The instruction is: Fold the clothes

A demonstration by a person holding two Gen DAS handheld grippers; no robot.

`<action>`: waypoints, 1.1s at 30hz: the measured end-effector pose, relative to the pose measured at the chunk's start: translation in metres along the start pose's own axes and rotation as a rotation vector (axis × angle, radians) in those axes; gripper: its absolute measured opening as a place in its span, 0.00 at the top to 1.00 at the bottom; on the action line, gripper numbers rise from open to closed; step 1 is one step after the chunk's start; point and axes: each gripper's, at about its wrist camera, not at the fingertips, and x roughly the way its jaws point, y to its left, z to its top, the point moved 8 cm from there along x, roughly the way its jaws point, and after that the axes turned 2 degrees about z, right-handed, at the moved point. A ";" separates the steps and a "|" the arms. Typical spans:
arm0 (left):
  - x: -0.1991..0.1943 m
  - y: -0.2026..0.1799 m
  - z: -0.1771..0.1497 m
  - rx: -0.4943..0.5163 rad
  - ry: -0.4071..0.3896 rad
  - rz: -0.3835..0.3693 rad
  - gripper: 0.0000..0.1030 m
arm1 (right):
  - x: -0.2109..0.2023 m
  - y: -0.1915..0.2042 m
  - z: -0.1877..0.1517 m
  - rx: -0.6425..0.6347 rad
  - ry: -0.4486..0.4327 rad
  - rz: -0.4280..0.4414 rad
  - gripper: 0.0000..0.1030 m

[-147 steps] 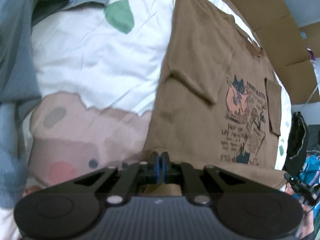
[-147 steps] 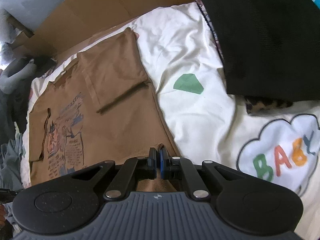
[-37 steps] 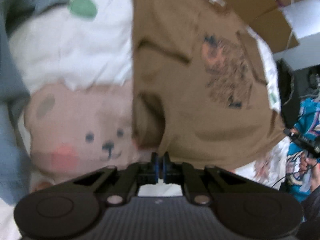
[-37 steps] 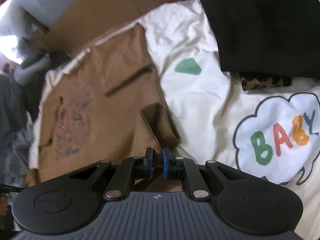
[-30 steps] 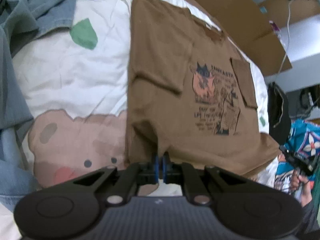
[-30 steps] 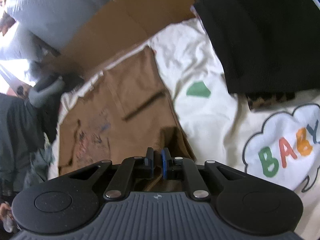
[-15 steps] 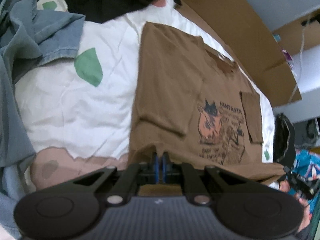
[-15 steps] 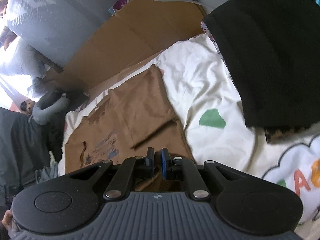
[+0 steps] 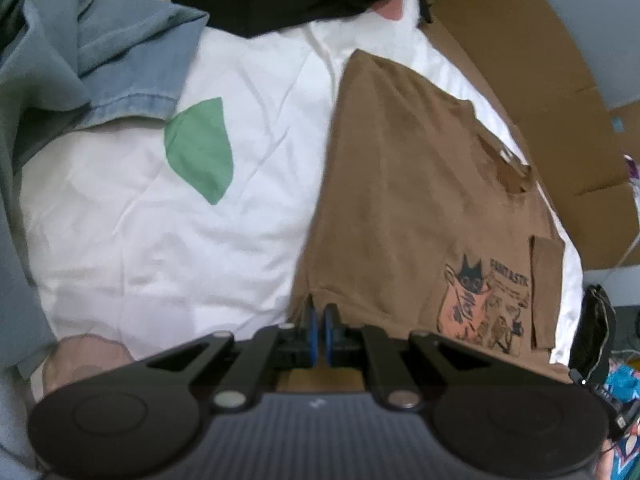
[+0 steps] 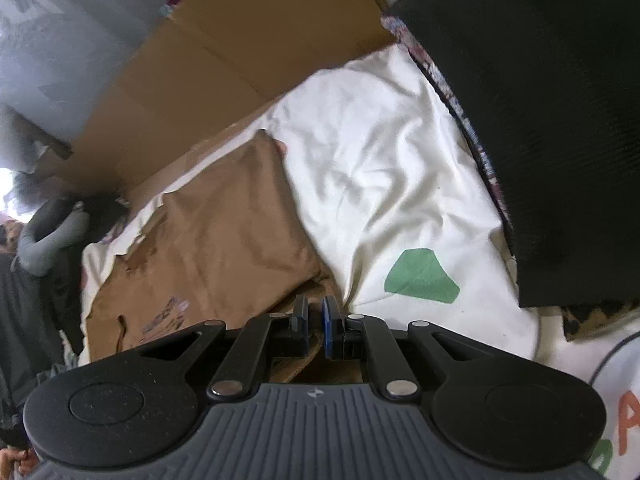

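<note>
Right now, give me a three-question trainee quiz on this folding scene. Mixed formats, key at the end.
1. True or false: both the left gripper and the right gripper are shut on the brown T-shirt.
2. Multiple choice: in the left wrist view, what lies on the white bedsheet at the upper left? A) a red towel B) a blue denim garment C) a yellow pillow
3. Fill in: in the right wrist view, the shape printed on the sheet just below the black garment is coloured ____.

Key: 1 true; 2 B; 3 green.
</note>
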 end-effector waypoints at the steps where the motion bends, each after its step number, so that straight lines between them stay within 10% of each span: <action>1: 0.002 0.002 0.003 -0.007 0.001 0.002 0.96 | 0.005 0.000 0.001 0.004 0.002 -0.009 0.94; 16: -0.009 0.011 0.021 0.021 -0.035 0.003 0.89 | 0.022 0.001 0.025 0.040 -0.055 -0.041 0.91; 25: -0.007 0.009 -0.005 0.225 -0.039 0.115 0.84 | 0.011 -0.007 0.010 -0.040 -0.051 -0.092 0.87; 28: 0.000 0.005 -0.016 0.257 -0.011 0.128 0.76 | 0.012 -0.009 0.001 -0.081 -0.037 -0.132 0.57; 33: 0.002 -0.004 -0.017 0.278 -0.021 0.109 0.71 | 0.023 0.005 -0.009 -0.189 -0.019 -0.148 0.55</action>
